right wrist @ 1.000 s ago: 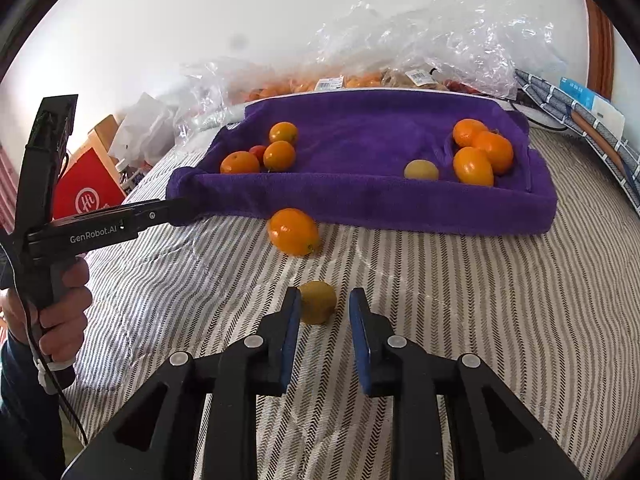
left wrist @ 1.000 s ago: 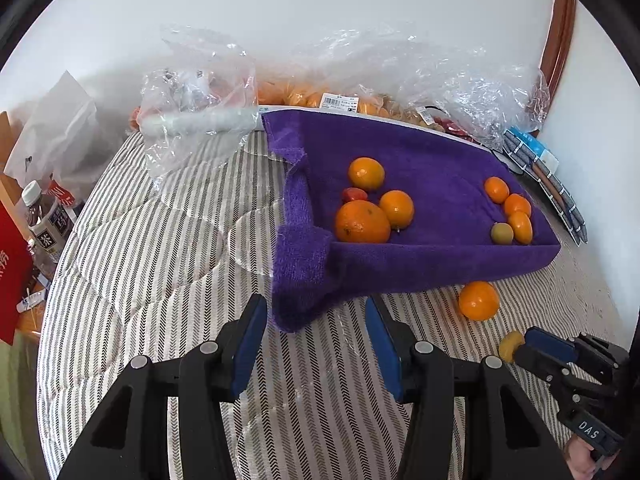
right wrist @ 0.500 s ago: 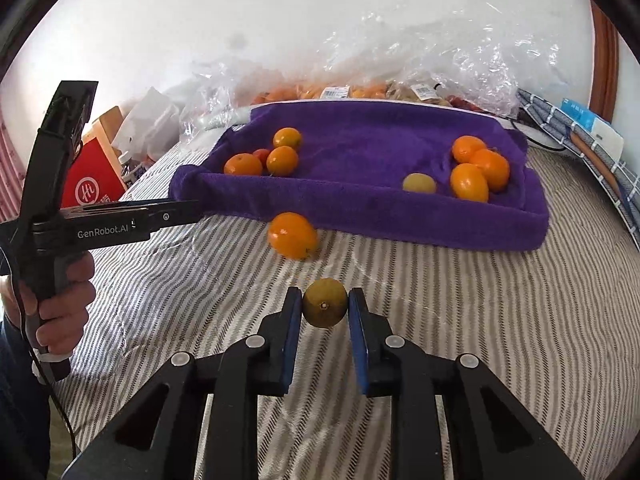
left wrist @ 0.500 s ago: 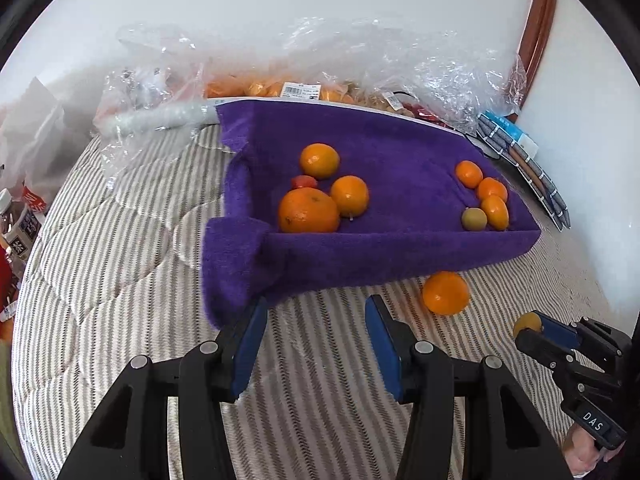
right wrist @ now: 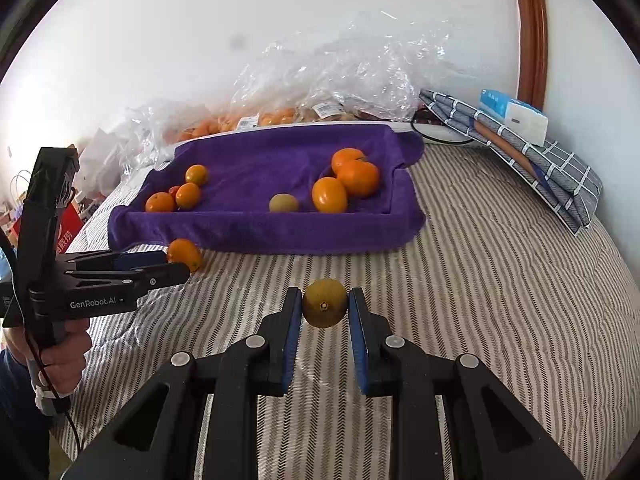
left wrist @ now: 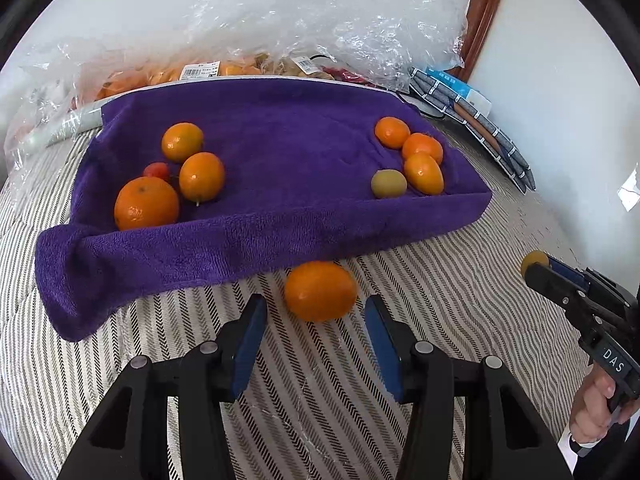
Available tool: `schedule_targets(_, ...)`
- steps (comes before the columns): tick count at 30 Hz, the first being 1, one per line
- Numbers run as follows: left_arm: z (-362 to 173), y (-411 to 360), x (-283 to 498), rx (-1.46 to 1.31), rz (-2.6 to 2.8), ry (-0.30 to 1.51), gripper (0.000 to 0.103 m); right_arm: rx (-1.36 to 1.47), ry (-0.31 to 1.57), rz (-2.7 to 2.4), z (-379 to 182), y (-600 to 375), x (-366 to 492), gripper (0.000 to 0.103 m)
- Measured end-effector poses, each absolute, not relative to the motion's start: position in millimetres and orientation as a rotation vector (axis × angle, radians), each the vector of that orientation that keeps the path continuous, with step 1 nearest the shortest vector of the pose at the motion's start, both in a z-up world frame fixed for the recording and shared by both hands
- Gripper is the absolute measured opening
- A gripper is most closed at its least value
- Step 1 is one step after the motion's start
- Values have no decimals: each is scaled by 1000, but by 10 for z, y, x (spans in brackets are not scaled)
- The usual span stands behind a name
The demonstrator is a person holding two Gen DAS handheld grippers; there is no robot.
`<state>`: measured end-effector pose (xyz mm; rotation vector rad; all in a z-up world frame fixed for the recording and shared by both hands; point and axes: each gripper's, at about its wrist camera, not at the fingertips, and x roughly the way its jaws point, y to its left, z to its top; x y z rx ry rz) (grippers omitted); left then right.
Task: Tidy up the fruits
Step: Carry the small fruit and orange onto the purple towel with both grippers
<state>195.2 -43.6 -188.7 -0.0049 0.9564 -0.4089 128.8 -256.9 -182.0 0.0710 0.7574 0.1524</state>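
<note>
Fruits on purple towel [left wrist: 280, 168]: six oranges, one red, one greenish.

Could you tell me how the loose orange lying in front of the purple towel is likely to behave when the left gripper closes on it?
The loose orange is round and glossy, so it may roll or slip if squeezed off-centre. It rests on soft striped bedding, which probably damps rolling. The left gripper is open wider than the fruit, so it should fit.
</note>
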Motion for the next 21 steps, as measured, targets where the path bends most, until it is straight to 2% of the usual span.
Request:
schedule_targets(5,-1911,-518,1982,-1,-403,945,48,84,762,143,-1862,-2658,1296,23)
schedule_targets(6,-1912,-529,1976,12,-399,939,36,87,764,143,-1869,-2671,1299,24)
schedule_targets(21,-1462,8,2084,-72,-337,861,37,95,753,166,-1722,-2439,1691,24)
